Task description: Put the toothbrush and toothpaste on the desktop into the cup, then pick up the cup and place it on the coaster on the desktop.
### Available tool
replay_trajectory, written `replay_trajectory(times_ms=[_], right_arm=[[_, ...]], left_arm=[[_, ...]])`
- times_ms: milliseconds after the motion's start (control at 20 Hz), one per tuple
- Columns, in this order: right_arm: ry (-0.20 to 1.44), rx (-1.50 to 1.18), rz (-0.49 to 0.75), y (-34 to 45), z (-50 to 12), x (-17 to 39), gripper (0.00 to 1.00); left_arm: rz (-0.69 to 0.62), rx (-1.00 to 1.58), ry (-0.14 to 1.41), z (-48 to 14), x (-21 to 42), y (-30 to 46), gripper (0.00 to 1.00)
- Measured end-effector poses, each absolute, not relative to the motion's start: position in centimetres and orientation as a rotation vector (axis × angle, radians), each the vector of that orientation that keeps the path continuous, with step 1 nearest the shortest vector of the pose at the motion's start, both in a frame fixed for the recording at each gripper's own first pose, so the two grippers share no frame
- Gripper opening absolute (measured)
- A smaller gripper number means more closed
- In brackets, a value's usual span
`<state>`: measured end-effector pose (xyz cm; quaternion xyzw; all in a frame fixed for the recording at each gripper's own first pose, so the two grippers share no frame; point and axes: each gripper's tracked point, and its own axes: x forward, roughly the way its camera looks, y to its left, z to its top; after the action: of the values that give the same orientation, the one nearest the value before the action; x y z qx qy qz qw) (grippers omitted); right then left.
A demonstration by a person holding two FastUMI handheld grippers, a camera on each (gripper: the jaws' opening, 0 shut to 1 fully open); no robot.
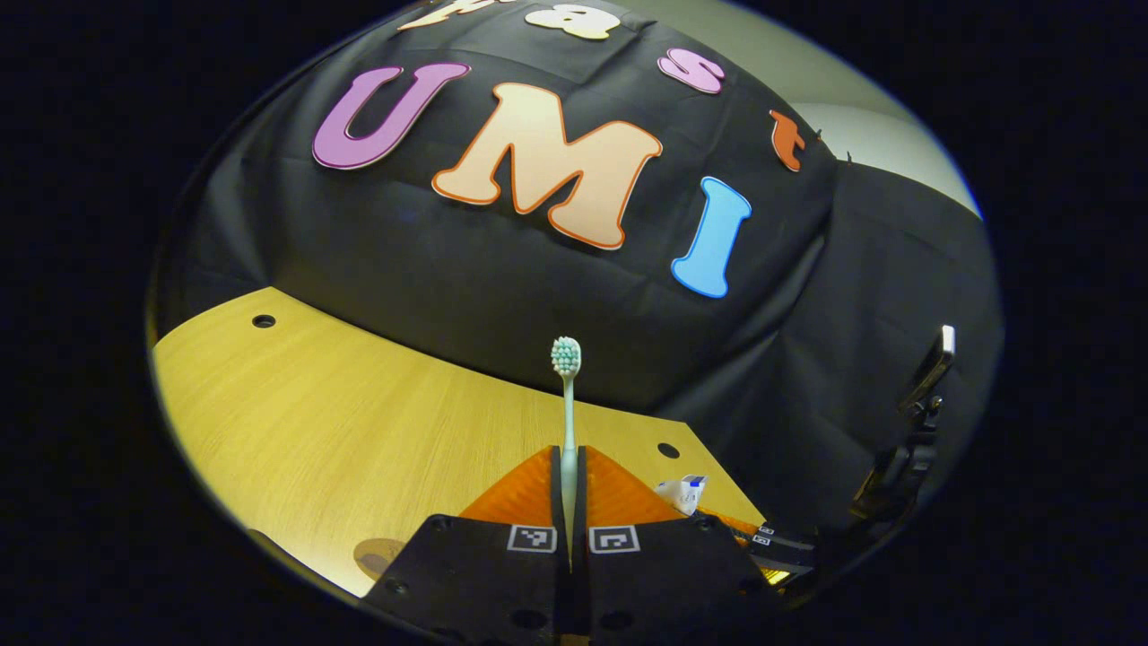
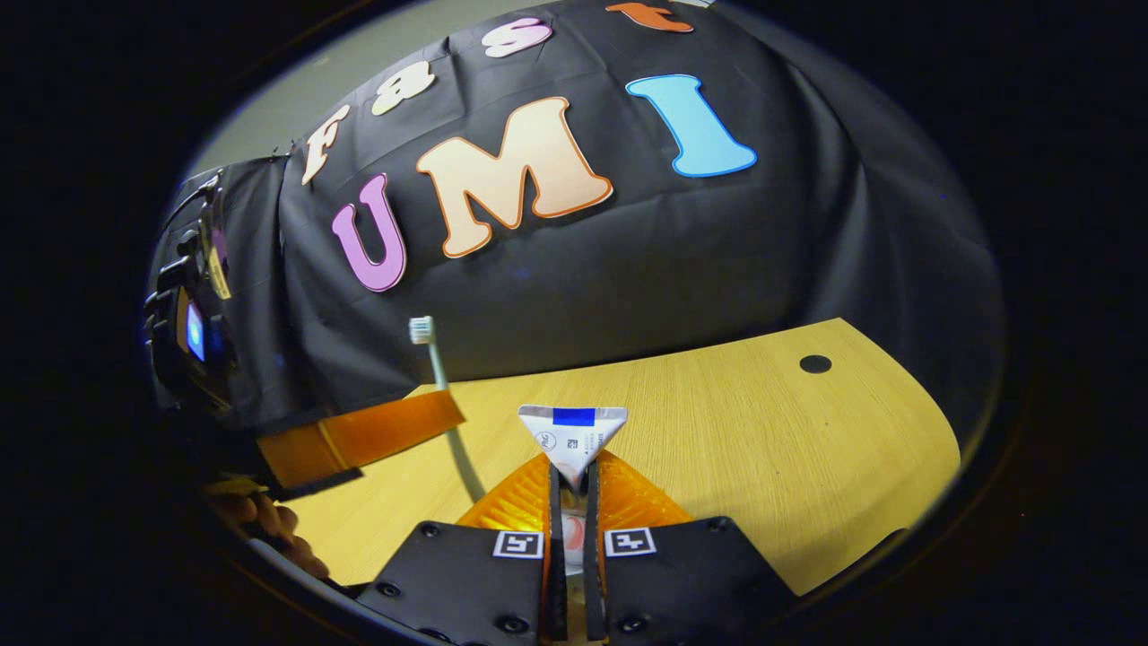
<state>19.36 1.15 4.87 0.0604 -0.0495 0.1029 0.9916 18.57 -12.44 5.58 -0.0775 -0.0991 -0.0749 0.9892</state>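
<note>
In the left gripper view my left gripper [image 1: 569, 475] is shut on a pale green toothbrush [image 1: 567, 395], which stands upright with its bristle head above the fingers. The white toothpaste tube [image 1: 683, 492] and the right gripper [image 1: 780, 545] show low at the right. In the right gripper view my right gripper [image 2: 570, 489] is shut on the toothpaste tube [image 2: 572, 438], crimped end pointing up and away. To its left the left gripper [image 2: 359, 435] holds the toothbrush [image 2: 437, 372] above the desk. No cup or coaster is visible.
The light wooden desktop [image 2: 762, 431] spreads under both grippers, with round cable holes [image 2: 814, 363] [image 1: 263, 320]. A hand [image 2: 269, 525] holds the left gripper at the lower left of the right gripper view. A dark stand with a device [image 1: 924, 377] rises at the desk's right.
</note>
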Motion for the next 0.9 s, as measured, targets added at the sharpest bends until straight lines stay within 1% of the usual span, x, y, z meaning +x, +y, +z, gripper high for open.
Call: replay_trajectory(times_ms=[350, 550, 650, 700, 750, 800, 850, 900], right_arm=[[-0.102, 0.163, 0.181, 0.0, 3.6, 19.4, 0.11], [-0.101, 0.180, 0.173, -0.4, 2.7, 18.6, 0.13], [-0.110, 0.186, 0.187, -0.2, 2.5, 18.4, 0.16], [-0.094, 0.190, 0.194, -0.2, 1.9, 18.1, 0.19], [-0.079, 0.202, 0.205, 0.0, 1.4, 17.9, 0.28], [-0.068, 0.215, 0.214, 0.2, 1.0, 17.8, 0.20], [-0.068, 0.226, 0.218, 0.2, 1.1, 17.2, 0.26], [-0.076, 0.226, 0.210, 0.1, 1.0, 17.3, 0.38]], left_arm=[[-0.166, -0.140, -0.165, 2.4, 19.7, -13.6, 0.00], [-0.173, -0.111, -0.159, 1.1, 19.3, -14.3, 0.00], [-0.179, -0.084, -0.176, 1.1, 19.0, -14.5, 0.00], [-0.182, -0.068, -0.178, 1.1, 18.7, -14.6, 0.00], [-0.187, -0.046, -0.173, 1.0, 18.7, -14.8, 0.00], [-0.193, -0.017, -0.172, 1.0, 18.5, -15.0, 0.00], [-0.195, 0.001, -0.175, 0.9, 18.2, -15.1, 0.01], [-0.200, 0.008, -0.176, 1.1, 18.0, -15.1, 0.01]])
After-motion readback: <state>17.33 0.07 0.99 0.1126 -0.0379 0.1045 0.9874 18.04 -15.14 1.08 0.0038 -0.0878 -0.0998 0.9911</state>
